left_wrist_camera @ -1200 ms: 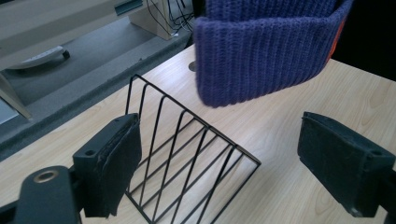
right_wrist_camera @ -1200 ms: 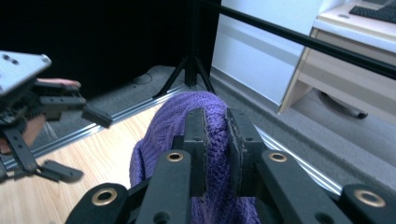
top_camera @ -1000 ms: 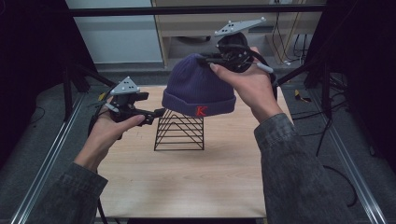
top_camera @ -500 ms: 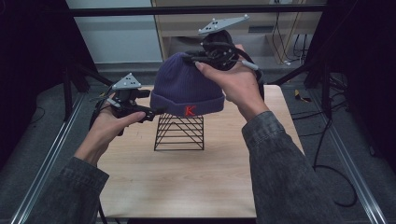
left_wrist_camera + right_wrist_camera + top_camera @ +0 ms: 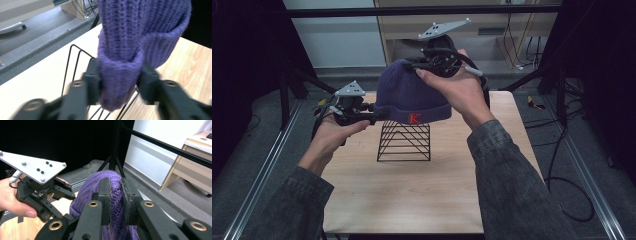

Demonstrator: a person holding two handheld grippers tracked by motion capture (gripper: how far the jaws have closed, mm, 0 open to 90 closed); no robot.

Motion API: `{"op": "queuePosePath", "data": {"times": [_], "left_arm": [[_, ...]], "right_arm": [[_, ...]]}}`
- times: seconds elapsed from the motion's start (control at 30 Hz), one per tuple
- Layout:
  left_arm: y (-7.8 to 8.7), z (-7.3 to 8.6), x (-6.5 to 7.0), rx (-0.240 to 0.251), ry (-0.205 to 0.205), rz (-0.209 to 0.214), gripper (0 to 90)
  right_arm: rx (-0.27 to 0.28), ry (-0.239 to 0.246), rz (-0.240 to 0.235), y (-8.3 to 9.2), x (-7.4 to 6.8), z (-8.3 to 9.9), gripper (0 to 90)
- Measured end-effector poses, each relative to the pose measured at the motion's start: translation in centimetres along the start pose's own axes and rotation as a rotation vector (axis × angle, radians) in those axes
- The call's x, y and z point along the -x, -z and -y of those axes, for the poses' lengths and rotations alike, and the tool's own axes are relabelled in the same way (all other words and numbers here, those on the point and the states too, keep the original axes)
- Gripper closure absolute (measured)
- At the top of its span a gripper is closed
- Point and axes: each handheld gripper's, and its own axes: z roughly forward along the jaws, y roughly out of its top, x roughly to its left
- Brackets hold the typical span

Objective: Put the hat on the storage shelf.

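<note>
A purple knit beanie (image 5: 409,92) with a red K on its folded brim hangs over a black wire rack (image 5: 404,142) on the wooden table (image 5: 412,200). My right gripper (image 5: 412,64) is shut on the beanie's crown from the upper right, and knit (image 5: 86,192) is pinched between its pads (image 5: 115,192). At the left my left gripper (image 5: 379,114) has just been closing its jaws. In its own view both pads squeeze the brim fold (image 5: 120,82), so it is shut on the beanie (image 5: 140,30). The rack's wires (image 5: 75,57) show below.
A black horizontal bar (image 5: 412,11) crosses above the table's far side, with tripod legs (image 5: 532,75) and a wooden cabinet (image 5: 507,30) behind. Metal rails (image 5: 267,165) run along both table sides. Cables (image 5: 562,150) lie on the floor at right.
The right gripper carried the beanie leftward over the rack. The left gripper's jaws, open before, have closed on the brim's left edge.
</note>
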Motion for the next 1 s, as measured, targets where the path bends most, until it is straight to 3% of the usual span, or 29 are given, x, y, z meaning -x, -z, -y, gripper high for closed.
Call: {"op": "queuePosePath", "data": {"times": [0.13,0.23,0.63,0.87,1.0], "left_arm": [[0.0,0.0,0.1,0.001,-0.001,-0.013,68.2],[0.3,-0.1,0.1,0.007,0.008,-0.036,69.2],[0.8,-0.1,-0.4,0.028,0.029,-0.087,69.9],[0.9,0.0,-0.4,0.016,0.015,-0.113,70.3],[1.1,0.4,-0.3,0.018,0.018,-0.104,70.3]], "right_arm": [[-0.005,0.019,0.026,-0.1,0.5,0.5,78.9],[0.006,0.005,0.031,-0.2,1.0,1.0,79.0],[0.009,0.004,0.047,-1.0,1.4,0.9,78.6],[0.008,-0.009,0.051,-1.8,1.7,1.1,78.5],[0.003,-0.021,0.052,-2.2,1.9,1.5,78.3]]}}
